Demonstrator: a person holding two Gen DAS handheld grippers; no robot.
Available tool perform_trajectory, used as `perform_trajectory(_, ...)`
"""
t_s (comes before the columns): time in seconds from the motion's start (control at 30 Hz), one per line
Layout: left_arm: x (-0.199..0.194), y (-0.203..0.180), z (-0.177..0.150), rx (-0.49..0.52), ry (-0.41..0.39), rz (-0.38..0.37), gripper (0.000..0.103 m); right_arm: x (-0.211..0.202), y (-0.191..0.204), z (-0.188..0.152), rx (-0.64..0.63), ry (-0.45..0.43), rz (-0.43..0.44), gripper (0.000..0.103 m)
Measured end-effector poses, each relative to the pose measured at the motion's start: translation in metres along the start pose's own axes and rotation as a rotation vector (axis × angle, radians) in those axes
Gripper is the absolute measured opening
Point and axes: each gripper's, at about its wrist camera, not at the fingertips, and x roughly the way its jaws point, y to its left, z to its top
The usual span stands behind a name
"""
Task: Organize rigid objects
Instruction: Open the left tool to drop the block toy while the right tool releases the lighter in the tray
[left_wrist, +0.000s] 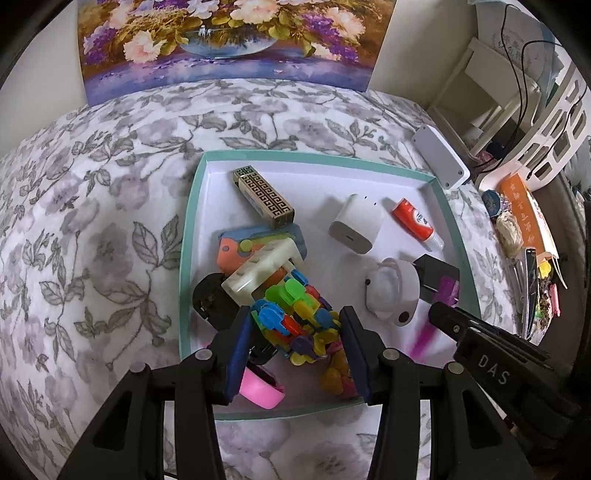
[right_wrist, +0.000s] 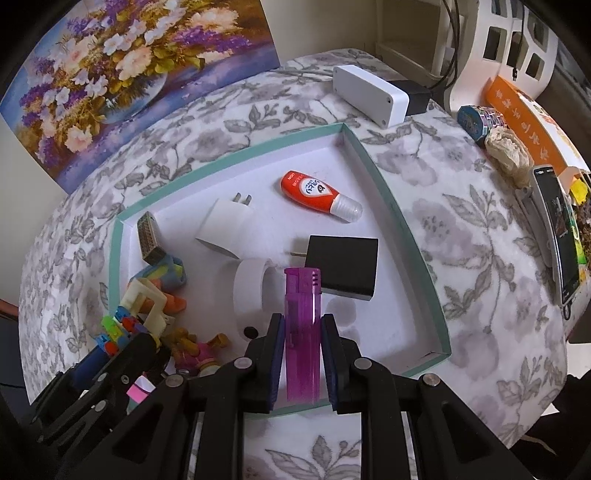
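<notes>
A teal-rimmed white tray (left_wrist: 187, 240) lies on the flowered cloth. My left gripper (left_wrist: 295, 312) hangs over its near left part, shut on a bundle of colourful plastic clips (left_wrist: 291, 310). Around the bundle lie a cream plastic holder (left_wrist: 258, 267), a blue and orange case (left_wrist: 236, 243), a black object (left_wrist: 210, 299) and a pink roll (left_wrist: 260, 387). My right gripper (right_wrist: 302, 317) is shut on a purple lighter (right_wrist: 301, 332), held upright above the tray's near right part. A white tape roll (right_wrist: 249, 291) and a black charger (right_wrist: 345, 266) lie just beyond the lighter.
Also in the tray are a patterned box (left_wrist: 266, 197), a white charger (right_wrist: 225, 227) and a red tube (right_wrist: 314, 192). Outside it on the right are a white box (right_wrist: 369, 94), a phone (right_wrist: 557, 229) and an orange carton (right_wrist: 517, 110). A flower painting (right_wrist: 129, 74) leans at the back.
</notes>
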Motion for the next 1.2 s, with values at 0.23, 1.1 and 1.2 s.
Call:
perform_trajectory(0.23, -0.001, -0.001, 0.000, 0.007, 0.004, -0.006, 0.049, 0.001, 0.001, 0.000, 0.001, 0.005, 0.002, 0.021)
perform_trajectory(1.1, -0.032, 0.077, 0.012, -0.188, -0.084, 0.216, 0.058, -0.012, 0.022, -0.001, -0.057, -0.040, 0.011, 0.038)
perform_trajectory(1.2, -0.033, 0.091, 0.011, -0.221, -0.080, 0.241, 0.058, -0.013, 0.031, -0.002, -0.087, -0.055, 0.010, 0.057)
